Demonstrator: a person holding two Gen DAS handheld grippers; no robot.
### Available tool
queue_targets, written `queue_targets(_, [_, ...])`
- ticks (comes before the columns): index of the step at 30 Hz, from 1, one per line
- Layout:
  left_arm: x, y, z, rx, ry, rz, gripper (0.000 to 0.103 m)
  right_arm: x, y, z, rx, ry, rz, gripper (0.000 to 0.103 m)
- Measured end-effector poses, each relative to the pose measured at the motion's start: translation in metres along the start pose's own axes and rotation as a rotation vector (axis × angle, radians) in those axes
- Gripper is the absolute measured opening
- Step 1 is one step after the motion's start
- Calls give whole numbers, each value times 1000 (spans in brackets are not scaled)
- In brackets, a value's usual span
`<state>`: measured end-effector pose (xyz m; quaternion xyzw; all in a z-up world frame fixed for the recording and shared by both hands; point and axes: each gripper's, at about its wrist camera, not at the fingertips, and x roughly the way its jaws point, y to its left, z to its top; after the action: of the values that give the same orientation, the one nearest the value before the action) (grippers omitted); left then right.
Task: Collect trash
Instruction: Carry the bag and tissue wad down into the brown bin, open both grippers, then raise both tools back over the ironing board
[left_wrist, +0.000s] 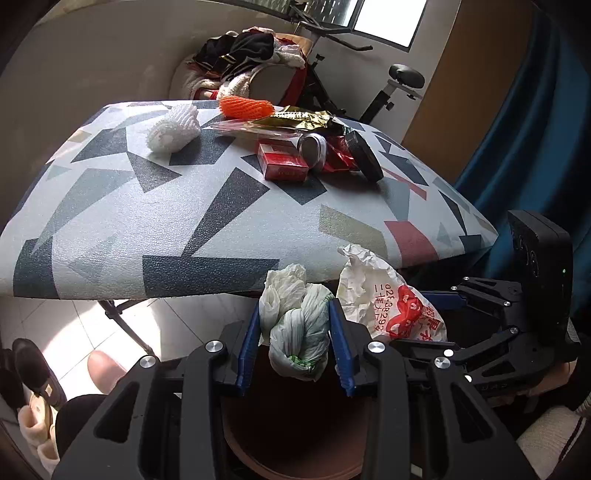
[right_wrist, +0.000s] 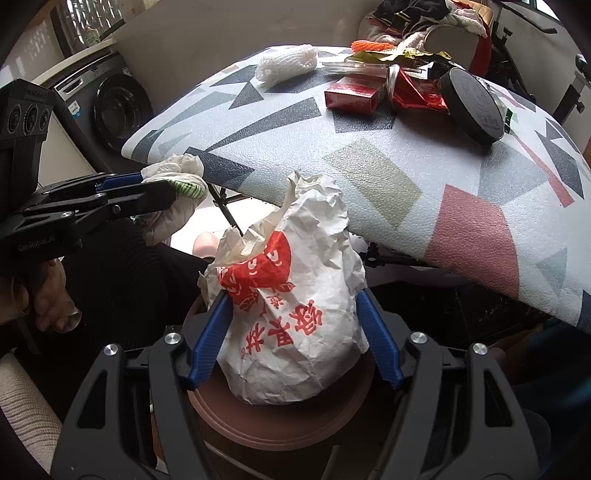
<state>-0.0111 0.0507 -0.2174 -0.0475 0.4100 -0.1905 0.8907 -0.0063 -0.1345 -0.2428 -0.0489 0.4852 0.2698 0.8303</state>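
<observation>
So both hands are loaded right now, and everything sits around the brown bin down below the edge of the patterned surface. The left gripper is pinching a wadded white plastic bag with a bit of green print on it, blue pads tight against both sides, hovering just above the bin's open mouth. The right gripper is clamped on a crumpled white paper bag with red printing, and that one hangs right over the bin rim, bottom end looking like it's at or just inside the opening (can't tell if it actually touches). The two grippers are close together, the paper bag just to the right of the plastic one.

The rest of the junk is up on the surface, well away from the bin at the far side: a white foam fruit net, an orange foam net, a gold foil wrapper, a red cigarette box, a small can on its side touching the box, a red wrapper and a black round lid leaning tilted beside it
</observation>
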Motion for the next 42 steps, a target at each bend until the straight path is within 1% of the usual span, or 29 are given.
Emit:
queue_targets(2, [1,-2,-1,8,3,-4,36,1,0,1,0,-1,4,76])
queue_targets(3, [2,-3,-1,11,4,-7,36,0,-1,1,1,-5,3,82])
queue_targets(4, [3,-3,-1,13,5,-8,36,-1,-2,1,2,-11,2,85])
queue_targets(7, [5,-3,-2,14,11,-10,36,-3,-5,3,3,-27,1,89])
queue_targets(8, [5,-3,-2,14,12,-11,36,-5,-7,3,3,-40,-3,89])
queue_targets(10, [6,-4,-2,16,14,-13,36,-11,-11,5,-2,-80,-20,95])
queue_targets(12, [7,-5,-3,21,18,-15,36,-18,-15,7,-27,-124,-45,97])
queue_targets(13, [8,-6,-3,25,20,-18,36,-21,-17,8,-40,-145,-49,97])
queue_targets(15, [9,-7,-4,30,24,-26,36,-26,-22,8,-66,-191,-85,97])
queue_targets(17, [10,-9,-4,39,28,-31,36,-30,-27,7,-70,-217,-116,97])
queue_targets(23, [17,-19,-6,82,53,-28,36,-29,-44,3,9,-226,-141,97])
queue_targets(25, [18,-20,-7,88,55,-21,39,-29,-44,1,14,-225,-143,97])
queue_targets(26, [18,-20,-7,86,54,-15,44,-29,-44,1,14,-224,-145,97])
queue_targets(27, [18,-20,-6,83,51,-6,51,-28,-44,1,12,-222,-147,97])
queue_targets(28, [18,-19,-6,76,45,4,55,-28,-43,0,9,-219,-151,97])
queue_targets(30, [17,-15,-5,58,30,33,72,-26,-42,0,5,-213,-154,97])
queue_targets(31, [17,-14,-4,48,24,44,75,-25,-41,0,3,-209,-155,97])
queue_targets(33, [16,-10,-2,28,17,67,85,-24,-41,0,1,-206,-157,97])
queue_targets(34, [16,-8,-2,16,13,76,86,-24,-41,0,0,-206,-157,97])
queue_targets(36, [15,-4,1,-1,7,95,92,-24,-41,0,4,-207,-157,97])
queue_targets(42, [7,10,11,-56,-26,117,97,-25,-53,7,63,-209,-155,97])
